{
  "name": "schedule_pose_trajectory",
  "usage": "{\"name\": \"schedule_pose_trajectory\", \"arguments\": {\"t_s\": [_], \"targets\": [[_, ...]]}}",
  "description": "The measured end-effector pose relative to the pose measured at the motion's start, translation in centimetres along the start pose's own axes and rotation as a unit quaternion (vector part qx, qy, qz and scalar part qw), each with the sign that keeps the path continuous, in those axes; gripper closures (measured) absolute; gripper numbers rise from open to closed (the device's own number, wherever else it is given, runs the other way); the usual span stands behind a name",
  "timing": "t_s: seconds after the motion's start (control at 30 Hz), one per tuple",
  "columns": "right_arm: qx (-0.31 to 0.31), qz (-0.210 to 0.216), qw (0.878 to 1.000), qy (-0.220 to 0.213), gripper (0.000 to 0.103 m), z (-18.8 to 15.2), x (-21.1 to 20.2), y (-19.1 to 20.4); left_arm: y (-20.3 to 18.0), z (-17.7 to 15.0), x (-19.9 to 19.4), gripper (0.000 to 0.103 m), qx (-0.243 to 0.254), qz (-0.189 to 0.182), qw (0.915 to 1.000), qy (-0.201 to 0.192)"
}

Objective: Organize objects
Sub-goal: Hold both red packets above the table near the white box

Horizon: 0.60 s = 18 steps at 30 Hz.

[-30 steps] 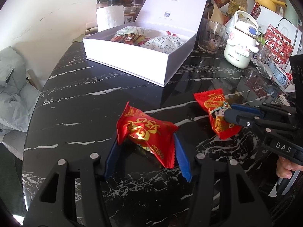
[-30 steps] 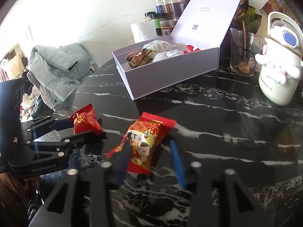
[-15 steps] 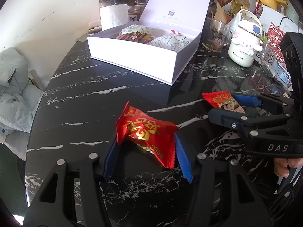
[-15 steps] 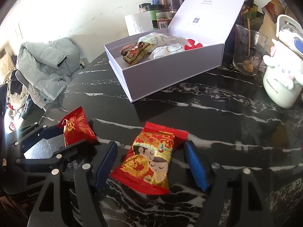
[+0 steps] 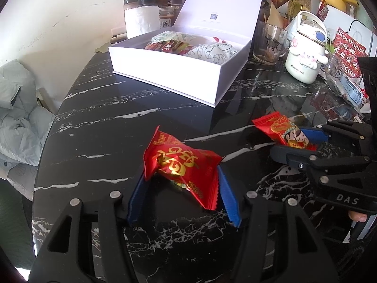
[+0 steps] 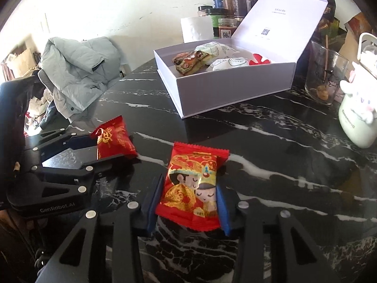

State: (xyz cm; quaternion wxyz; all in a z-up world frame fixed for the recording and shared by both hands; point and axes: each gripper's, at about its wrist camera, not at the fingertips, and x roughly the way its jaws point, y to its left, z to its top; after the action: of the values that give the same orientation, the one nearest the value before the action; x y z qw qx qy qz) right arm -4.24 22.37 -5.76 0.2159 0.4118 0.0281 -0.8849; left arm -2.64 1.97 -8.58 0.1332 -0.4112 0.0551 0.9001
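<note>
Jaws of the right gripper [image 6: 187,204] are closing around the cartoon-couple packet [image 6: 191,188], blue pads touching both its edges. The left gripper [image 5: 182,193] is pinching the red gold-lettered packet [image 5: 181,165]. Both packets are sitting on the black marble table [image 5: 106,127], near the open white box [image 5: 169,77].

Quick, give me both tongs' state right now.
Left tongs: closed on the red gold-lettered packet.
Right tongs: closing, pads against the red cartoon-couple packet.
</note>
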Motion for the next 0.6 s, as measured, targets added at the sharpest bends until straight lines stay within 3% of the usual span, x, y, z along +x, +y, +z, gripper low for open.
{"name": "schedule_pose_trajectory", "arguments": {"t_s": [0.6], "targets": [[-0.001,0.006,1.000,-0.004,0.062,0.2,-1.6,0.6,-0.3,0.2,-1.6,0.047,0.006,0.007,1.0000,-0.003]]}}
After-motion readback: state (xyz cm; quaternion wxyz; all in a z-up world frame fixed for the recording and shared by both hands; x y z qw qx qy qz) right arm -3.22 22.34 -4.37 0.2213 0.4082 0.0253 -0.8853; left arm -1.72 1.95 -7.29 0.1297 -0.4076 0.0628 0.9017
